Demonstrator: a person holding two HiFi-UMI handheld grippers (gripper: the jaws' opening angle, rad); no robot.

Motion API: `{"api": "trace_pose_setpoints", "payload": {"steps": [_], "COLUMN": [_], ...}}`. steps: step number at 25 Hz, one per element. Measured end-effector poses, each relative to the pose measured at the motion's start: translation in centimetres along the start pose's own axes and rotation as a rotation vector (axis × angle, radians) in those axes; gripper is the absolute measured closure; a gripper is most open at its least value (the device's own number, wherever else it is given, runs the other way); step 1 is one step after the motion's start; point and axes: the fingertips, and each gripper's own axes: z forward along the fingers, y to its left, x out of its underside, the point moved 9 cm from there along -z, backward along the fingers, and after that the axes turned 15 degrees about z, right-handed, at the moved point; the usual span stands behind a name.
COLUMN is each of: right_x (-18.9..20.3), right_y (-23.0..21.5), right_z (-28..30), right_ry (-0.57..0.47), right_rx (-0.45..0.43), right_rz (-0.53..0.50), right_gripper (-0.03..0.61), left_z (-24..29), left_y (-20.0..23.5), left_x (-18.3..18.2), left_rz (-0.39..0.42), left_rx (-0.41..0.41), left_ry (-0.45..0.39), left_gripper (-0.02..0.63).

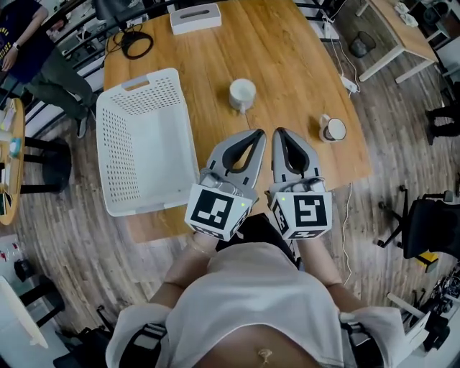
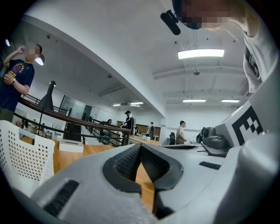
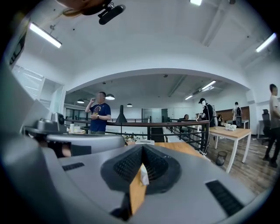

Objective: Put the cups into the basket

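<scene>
**Cups, basket and grippers at the start of a reach.** The white cup (image 1: 242, 93) stands upright at mid-table, mouth up, its long axis vertical. It has a small nub on its near side that may be a handle. The second cup (image 1: 333, 129) is also upright with a vertical axis. It stands near the right edge of the table (image 1: 287, 50), and its handle points toward the picture's left. The two cups are well apart, and both are still outside the basket (image 1: 144, 144).

The basket lies on the table's left side, empty, with its long axis running away from the person.

The left gripper (image 1: 257, 134) and right gripper (image 1: 279, 133) hover side by side over the near edge of the table, pointing away from the body. The jaws of each are pressed together on nothing, as each gripper's own view confirms ( (image 2: 141, 146), (image 3: 142, 147)).

The white cup lies ahead of the tips and slightly left, so it is nearer the left gripper, which is also on the basket's side. The second cup lies off to the right, level with the tips and nearer the right gripper.

Either reach probably calls for spreading the jaws first and closing across the cup's wall or rim. A white box (image 1: 195, 17) lies at the table's far end.
</scene>
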Motion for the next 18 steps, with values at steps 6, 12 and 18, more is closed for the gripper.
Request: {"api": "trace_pose_setpoints", "payload": {"steps": [6,12,18], "right_x": [0.6,0.9,1.2], "right_y": [-0.8,-0.3,-0.4], "right_z": [-1.0,-1.3,-1.3], "right_ry": [0.008,0.005,-0.004], "right_rx": [0.033,0.043,0.071], "right_rz": [0.011,0.013,0.011], "right_gripper": [0.568,0.568,0.568], "left_z": [0.4,0.2,-0.1], "left_y": [-1.2,-1.2,-1.2], "left_x": [0.6,0.7,0.9], "left_rz": [-0.006,-0.02,-0.022], "left_rx": [0.028,0.041,0.045], "left_ry": [0.013,-0.002,0.001], "left_gripper": [0.606,0.606,0.606]}}
